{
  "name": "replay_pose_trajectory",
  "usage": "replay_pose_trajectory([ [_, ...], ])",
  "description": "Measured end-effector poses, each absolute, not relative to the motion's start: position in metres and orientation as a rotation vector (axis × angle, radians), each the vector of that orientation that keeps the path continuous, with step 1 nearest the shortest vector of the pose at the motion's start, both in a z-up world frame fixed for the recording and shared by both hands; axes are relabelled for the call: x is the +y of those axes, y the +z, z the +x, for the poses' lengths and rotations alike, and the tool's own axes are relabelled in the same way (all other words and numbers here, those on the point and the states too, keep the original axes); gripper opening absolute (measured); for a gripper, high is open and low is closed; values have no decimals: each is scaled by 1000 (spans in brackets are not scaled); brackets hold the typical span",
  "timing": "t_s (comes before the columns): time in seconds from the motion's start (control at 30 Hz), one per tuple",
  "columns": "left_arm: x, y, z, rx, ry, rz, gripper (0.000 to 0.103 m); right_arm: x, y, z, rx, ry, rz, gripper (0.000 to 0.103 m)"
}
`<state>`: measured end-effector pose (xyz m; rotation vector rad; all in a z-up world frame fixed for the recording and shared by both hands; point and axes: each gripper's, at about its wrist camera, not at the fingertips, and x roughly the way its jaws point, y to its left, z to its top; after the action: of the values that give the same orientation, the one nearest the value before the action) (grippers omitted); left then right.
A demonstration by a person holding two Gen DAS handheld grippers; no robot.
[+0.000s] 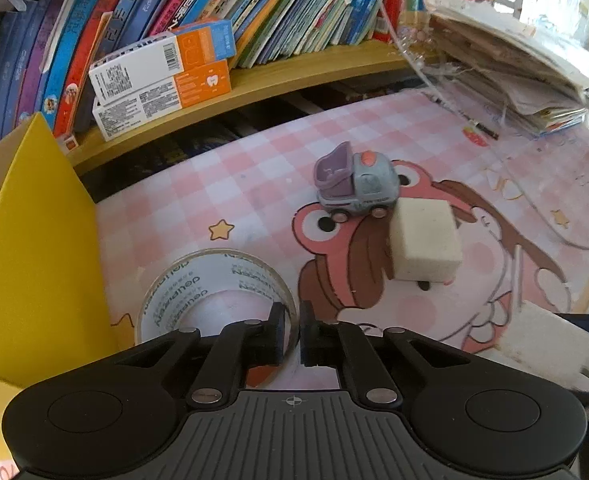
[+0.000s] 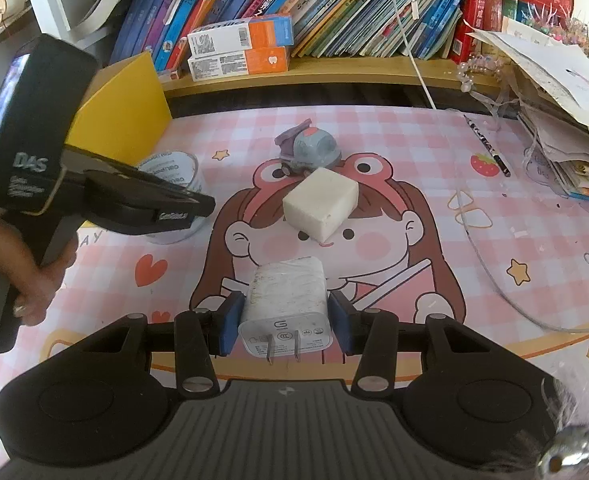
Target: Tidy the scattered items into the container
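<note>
My left gripper (image 1: 292,334) is shut on the rim of a clear tape roll (image 1: 214,292), one finger inside the ring and one outside. The yellow box (image 1: 34,240) stands just left of it. My right gripper (image 2: 284,326) is shut on a white charger plug (image 2: 284,304), prongs pointing toward the camera. A cream sponge block (image 2: 320,204) and a purple and grey toy truck (image 2: 308,148) sit on the pink checked mat (image 2: 414,208) ahead. The tape roll (image 2: 174,172) and yellow box (image 2: 122,116) show at left in the right wrist view, behind the left gripper body.
A wooden shelf (image 1: 294,76) with books and toothpaste boxes (image 1: 162,76) runs along the back. A pile of papers (image 2: 554,112) fills the right side. A pencil (image 2: 488,146) and a clear cable (image 2: 494,272) lie on the mat at right.
</note>
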<state>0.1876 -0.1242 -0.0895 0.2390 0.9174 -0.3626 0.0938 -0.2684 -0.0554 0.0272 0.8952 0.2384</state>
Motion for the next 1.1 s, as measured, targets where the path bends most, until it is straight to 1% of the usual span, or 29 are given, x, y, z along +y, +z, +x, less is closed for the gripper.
replay_pose_trajectory([
  [0.33,-119,-55,151,858,-415,163,6,-266,-48,86,875,240,18,44],
  [0.7,-94,-20,98,799,-415,85,6,-260,-33,70,836,251,-4,44],
  [1.1,-62,-1,56,761,-370,40,6,-249,-18,50,809,258,-21,44],
])
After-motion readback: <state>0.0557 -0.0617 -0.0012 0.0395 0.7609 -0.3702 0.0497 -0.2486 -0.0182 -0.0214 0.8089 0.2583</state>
